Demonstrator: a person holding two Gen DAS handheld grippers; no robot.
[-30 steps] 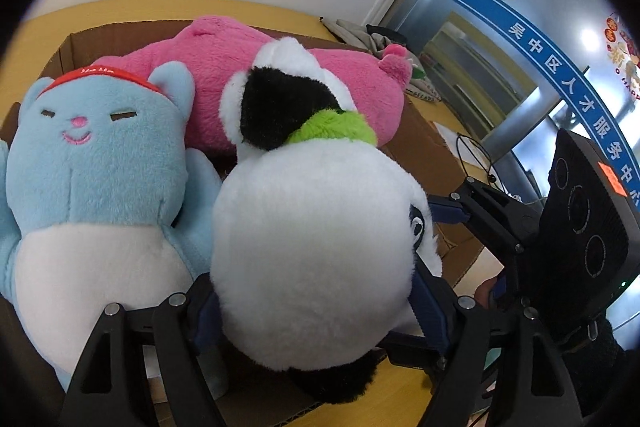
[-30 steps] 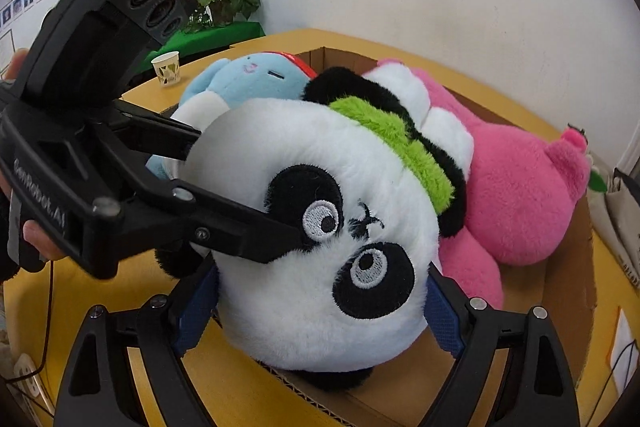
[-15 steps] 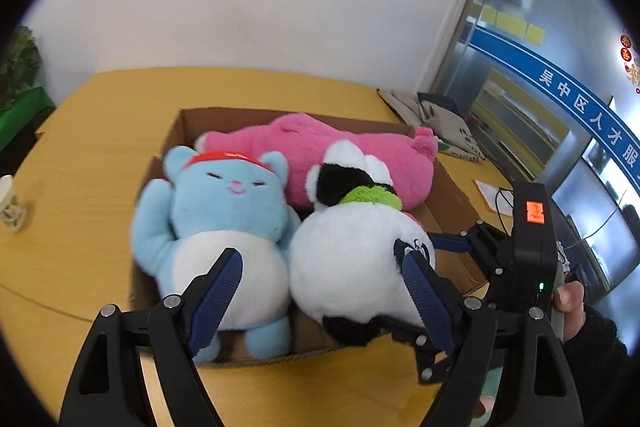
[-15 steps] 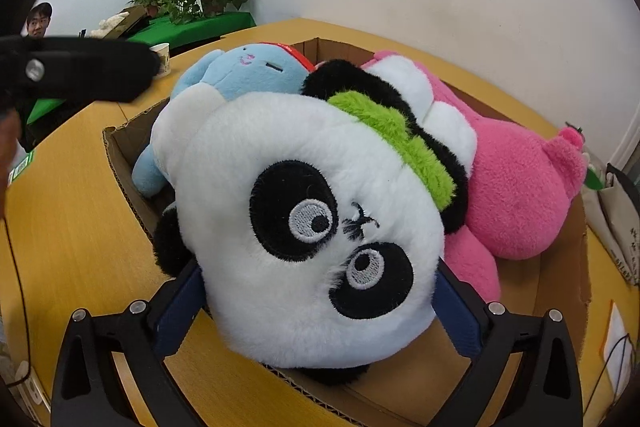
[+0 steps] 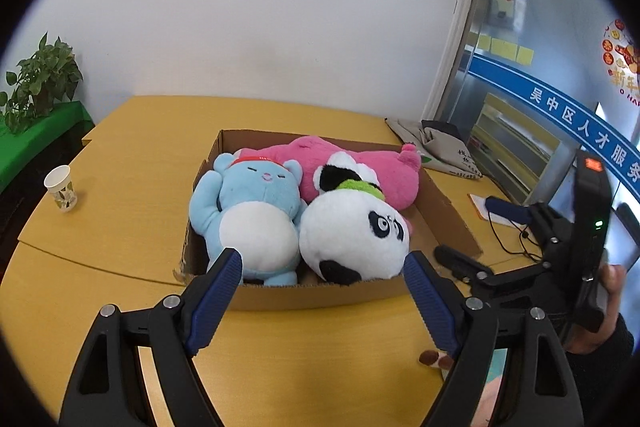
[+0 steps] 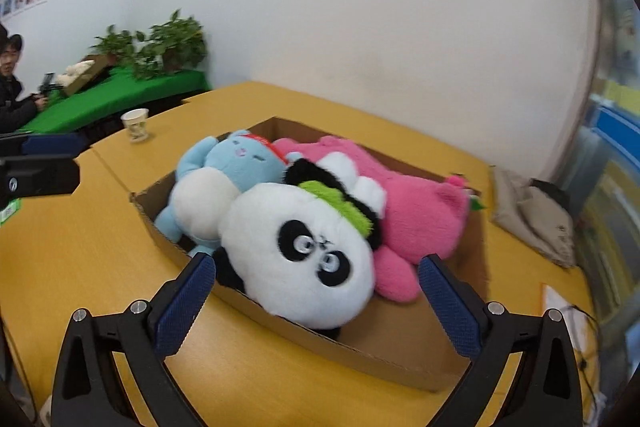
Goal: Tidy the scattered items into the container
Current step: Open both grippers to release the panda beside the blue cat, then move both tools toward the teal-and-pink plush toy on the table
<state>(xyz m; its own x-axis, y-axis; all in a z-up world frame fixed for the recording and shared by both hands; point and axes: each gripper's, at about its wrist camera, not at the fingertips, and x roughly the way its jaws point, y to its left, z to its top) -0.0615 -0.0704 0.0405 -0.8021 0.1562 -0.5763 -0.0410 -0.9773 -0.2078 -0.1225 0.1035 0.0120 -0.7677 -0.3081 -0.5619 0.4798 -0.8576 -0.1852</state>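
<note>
Panda plush (image 5: 354, 235) lies in the cardboard box (image 5: 312, 293) at its near edge; left gripper (image 5: 322, 269) and right gripper (image 6: 316, 271) hover spread wide, holding nothing.

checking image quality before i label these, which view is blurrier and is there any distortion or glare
Right wrist view: softer, with motion smear on the cardboard box edge and the panda plush. Left wrist view: sharp on the panda plush and blue plush. Both: strong fisheye bending of the table edges, black corners, even lighting, no harsh glare.
</note>
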